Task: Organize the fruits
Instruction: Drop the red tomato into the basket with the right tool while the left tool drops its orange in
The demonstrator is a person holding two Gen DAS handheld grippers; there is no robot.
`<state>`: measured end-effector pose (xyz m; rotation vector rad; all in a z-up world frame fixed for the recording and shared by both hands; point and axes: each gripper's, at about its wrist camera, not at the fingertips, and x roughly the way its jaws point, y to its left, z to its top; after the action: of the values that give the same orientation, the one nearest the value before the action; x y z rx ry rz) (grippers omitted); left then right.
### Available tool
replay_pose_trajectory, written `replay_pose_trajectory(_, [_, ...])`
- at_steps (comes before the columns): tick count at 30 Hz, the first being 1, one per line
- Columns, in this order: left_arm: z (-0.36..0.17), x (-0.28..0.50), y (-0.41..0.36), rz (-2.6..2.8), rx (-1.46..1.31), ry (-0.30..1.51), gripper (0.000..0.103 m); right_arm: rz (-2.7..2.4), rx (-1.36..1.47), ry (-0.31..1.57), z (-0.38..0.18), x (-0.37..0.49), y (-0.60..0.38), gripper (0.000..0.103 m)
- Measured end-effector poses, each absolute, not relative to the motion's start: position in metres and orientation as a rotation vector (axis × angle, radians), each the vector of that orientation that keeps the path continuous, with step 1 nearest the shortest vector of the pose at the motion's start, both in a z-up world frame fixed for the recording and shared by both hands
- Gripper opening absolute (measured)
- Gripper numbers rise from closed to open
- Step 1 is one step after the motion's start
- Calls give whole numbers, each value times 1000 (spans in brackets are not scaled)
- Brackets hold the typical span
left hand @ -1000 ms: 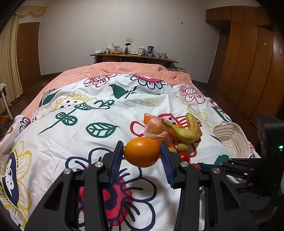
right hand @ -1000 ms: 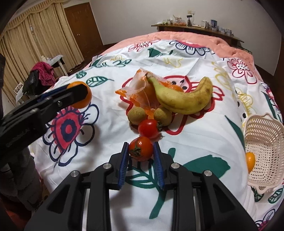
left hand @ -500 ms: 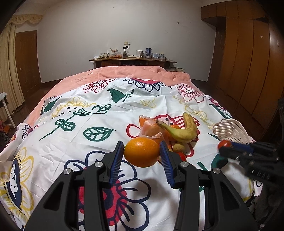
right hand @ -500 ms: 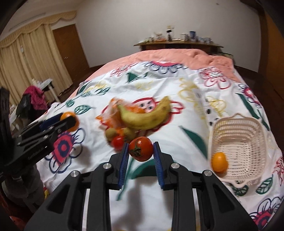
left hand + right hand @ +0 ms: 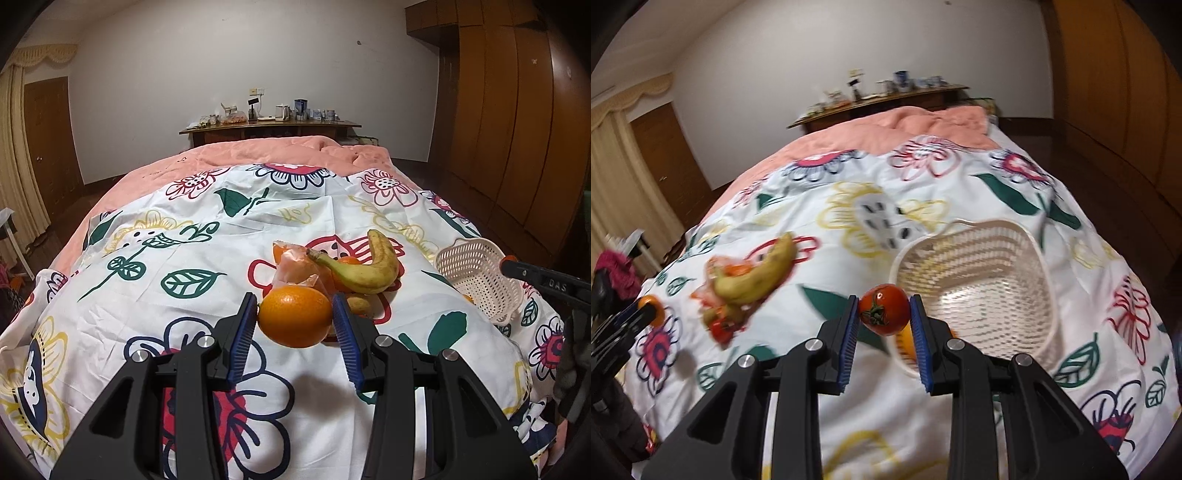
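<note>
My left gripper (image 5: 295, 322) is shut on a large orange (image 5: 294, 316), held above the flowered bedspread. Behind it lie a banana (image 5: 364, 265), an orange plastic bag (image 5: 295, 264) with fruit and a small brown fruit (image 5: 359, 305). My right gripper (image 5: 884, 312) is shut on a red tomato (image 5: 883, 308) just left of the near rim of the white basket (image 5: 979, 258). A small orange fruit (image 5: 907, 339) lies in the basket, partly hidden by my right finger. In the left wrist view the basket (image 5: 476, 275) sits at the right, with the right gripper's arm (image 5: 546, 282) beside it.
The fruit pile (image 5: 746, 284), blurred, lies left of the basket, with another tomato (image 5: 722, 332) at its near end. The bed's edge drops off at the right, toward wooden wardrobes (image 5: 517, 129). A cluttered wooden shelf (image 5: 269, 127) stands behind the bed.
My right gripper has swung rightward with the tomato, from the fruit pile to the basket's near rim. The left gripper has drifted slightly, still holding the orange.
</note>
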<state>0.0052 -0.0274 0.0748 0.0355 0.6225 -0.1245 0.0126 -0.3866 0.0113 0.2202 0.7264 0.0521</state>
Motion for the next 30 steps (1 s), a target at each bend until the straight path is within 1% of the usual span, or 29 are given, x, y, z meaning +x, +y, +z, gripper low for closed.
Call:
replay_pose_trajectory(10, [77, 4, -34, -131, 47, 623, 44, -52, 279, 764, -14, 20, -426, 29])
replay_pose_trajectory(18, [85, 4, -47, -155, 67, 611, 44, -77, 317, 750, -14, 17, -439, 31])
replay_pose_trajectory(20, [88, 4, -53, -167, 77, 607, 44, -79, 324, 743, -13, 16, -442, 31])
replay_pose_trajectory(23, [93, 5, -64, -192, 90, 605, 44, -84, 338, 728, -10, 11, -446, 36])
replay_pose_trajectory(30, [102, 15, -105, -295, 115, 619, 44, -85, 368, 697, -6, 5, -456, 37])
